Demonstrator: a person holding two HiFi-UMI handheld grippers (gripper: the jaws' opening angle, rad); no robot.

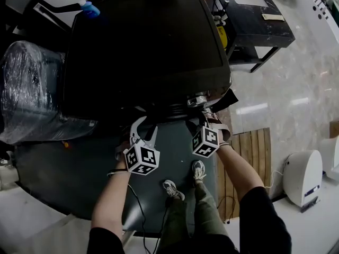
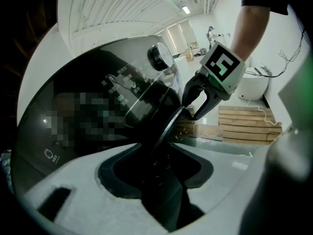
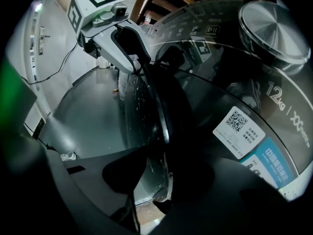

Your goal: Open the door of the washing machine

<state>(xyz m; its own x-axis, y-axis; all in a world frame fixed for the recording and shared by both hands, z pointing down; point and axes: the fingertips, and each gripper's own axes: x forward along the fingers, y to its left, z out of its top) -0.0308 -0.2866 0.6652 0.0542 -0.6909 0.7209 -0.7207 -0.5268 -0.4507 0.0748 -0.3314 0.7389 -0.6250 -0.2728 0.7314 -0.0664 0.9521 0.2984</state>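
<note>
Left gripper point(image 2: 164, 175): jaws closed on the rim of the door point(image 2: 167, 124). The dark rim runs straight down into the gap between the pads. In the right gripper view its white fingers straddle the upper part of the same rim.

Right gripper point(image 3: 146, 199): also clamped on the door rim, lower along the edge. The rim passes between its dark jaws. In the left gripper view its fingertips pinch the rim from either side, marker cube above them.

Both grippers are on the door's free edge, close together but not touching. In the head view the left one is at the left and the right one is nearer the machine's front corner.

Door: round, dark glass, seen nearly edge-on. It stands out at an angle from the front panel, so partly open. Outer face is glossy and scuffed.

Washing machine point(image 1: 148, 46): black, top seen from above, directly in front of the person. Front panel carries a chrome knob point(image 3: 274, 23), "12kg" print and a white QR sticker point(image 3: 238, 126).

Floor: grey mat point(image 1: 79, 168) under the person, both shoes point(image 1: 172, 189) on it, just behind the grippers. Slatted wooden board point(image 1: 251, 147) lies beside the mat on the right.

Surroundings:
- plastic-wrapped bundle point(image 1: 26, 89) against the machine's left side
- black bench point(image 1: 265, 33) behind it to the right
- white appliance point(image 1: 303, 176) on the pale floor, well right of the person
</note>
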